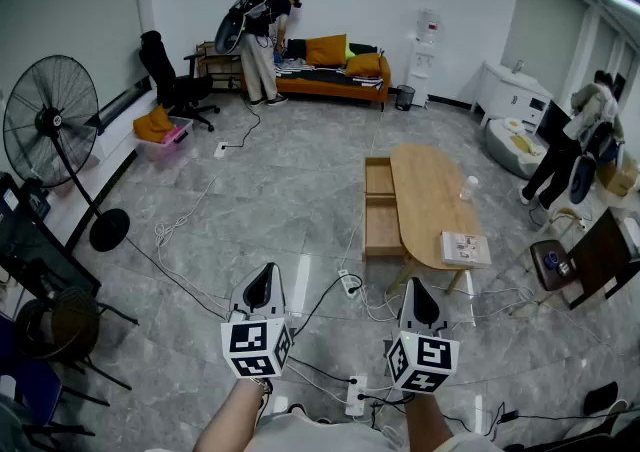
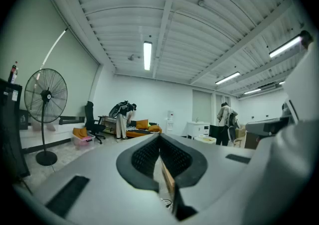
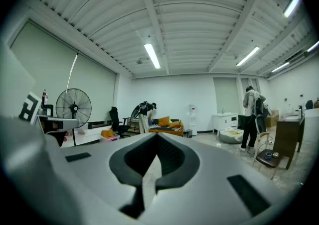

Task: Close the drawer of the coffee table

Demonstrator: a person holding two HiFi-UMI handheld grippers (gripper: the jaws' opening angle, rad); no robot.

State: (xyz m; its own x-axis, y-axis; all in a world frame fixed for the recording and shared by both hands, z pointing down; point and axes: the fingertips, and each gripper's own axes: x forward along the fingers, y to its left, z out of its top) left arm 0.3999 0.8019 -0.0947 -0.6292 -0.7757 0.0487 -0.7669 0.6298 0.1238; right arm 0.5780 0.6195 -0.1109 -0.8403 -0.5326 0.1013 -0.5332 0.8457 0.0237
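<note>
The coffee table [image 1: 432, 190] stands ahead of me and a bit to the right, well apart from both claws. Its drawer [image 1: 381, 225] is pulled out of the long left side. It looks like two open wooden boxes, one behind the other, and I see nothing in them. On the table top lie a flat book [image 1: 465, 248] near my end and a small bottle [image 1: 467, 188] near the right edge. Far off by the left wall a pink tub [image 1: 165, 138] holds something orange.

The grey floor [image 1: 270, 190] left of the drawer is wide and bare. Closer to me, cables [image 1: 330, 305] run across it, with a white power strip [image 1: 349, 283] lying between the claws and the table, and another one down by my feet. A big fan [image 1: 50, 120] stands far off to the left.

I hold both claws low in front of me, side by side, pointing about level toward the room. The left gripper [image 1: 264, 280] has its jaws pressed together with nothing in them, and its own view [image 2: 160, 155] shows the same. The right gripper [image 1: 418, 302] is closed tight too and holds nothing [image 3: 155, 162]. Neither one touches the table.
</note>
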